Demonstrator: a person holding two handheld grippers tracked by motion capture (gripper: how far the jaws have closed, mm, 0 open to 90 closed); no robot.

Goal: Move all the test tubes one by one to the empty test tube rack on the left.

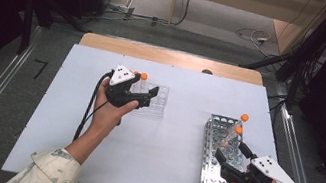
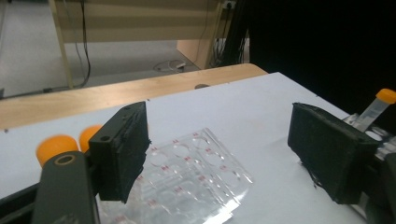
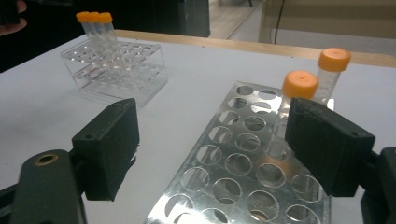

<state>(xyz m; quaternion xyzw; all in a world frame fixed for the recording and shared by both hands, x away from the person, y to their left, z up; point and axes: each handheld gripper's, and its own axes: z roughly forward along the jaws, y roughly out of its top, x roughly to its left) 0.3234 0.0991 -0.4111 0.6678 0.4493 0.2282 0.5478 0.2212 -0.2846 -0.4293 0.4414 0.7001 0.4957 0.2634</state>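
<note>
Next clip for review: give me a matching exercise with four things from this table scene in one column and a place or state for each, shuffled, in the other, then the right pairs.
Things:
1. clear plastic rack
2. metal rack
3. left gripper
4. right gripper

Places or states:
A. open, over the metal rack near its two orange-capped tubes
B. lies at the right of the table, with many round holes
C. stands left of the middle, with three orange-capped tubes at one end
D. open, jaws over the clear rack, nothing between them

Pairs: 1-C, 2-B, 3-D, 4-A
</note>
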